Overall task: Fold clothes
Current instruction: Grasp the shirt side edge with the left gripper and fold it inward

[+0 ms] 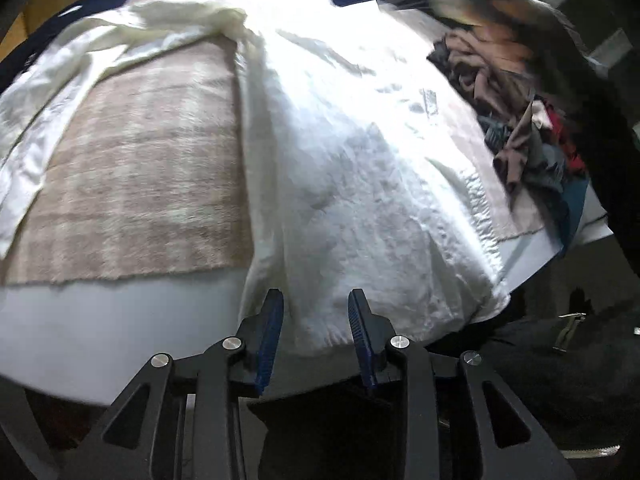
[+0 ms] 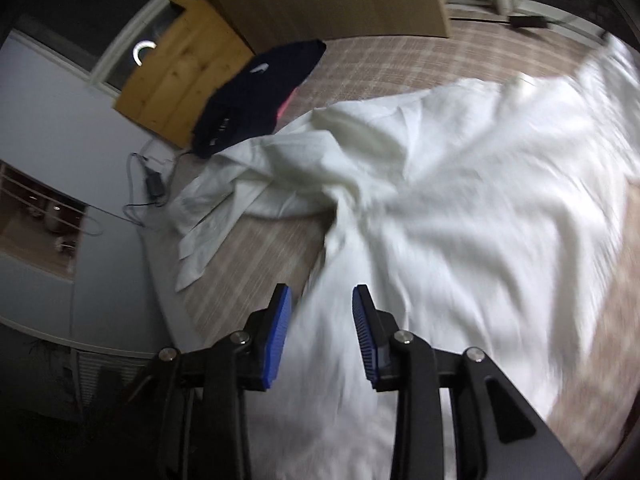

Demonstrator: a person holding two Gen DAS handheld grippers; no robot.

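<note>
Spreading across a pink-and-cream checked blanket (image 1: 132,168), a white garment (image 1: 352,184) is seen crumpled, one sleeve trailing toward the left in the left wrist view. The left tool (image 1: 316,300) is held open just above the near hem of the garment, nothing between its blue pads (image 1: 270,332). The right tool (image 2: 322,300) is likewise open, hovering over the white cloth; contact cannot be confirmed owing to motion blur. A dark navy garment (image 2: 260,96) lies at the far edge of the blanket, bearing a small white mark that cannot be read. A heap of mixed clothes (image 1: 520,128) is noted to the right. No legible writing is found.
</note>
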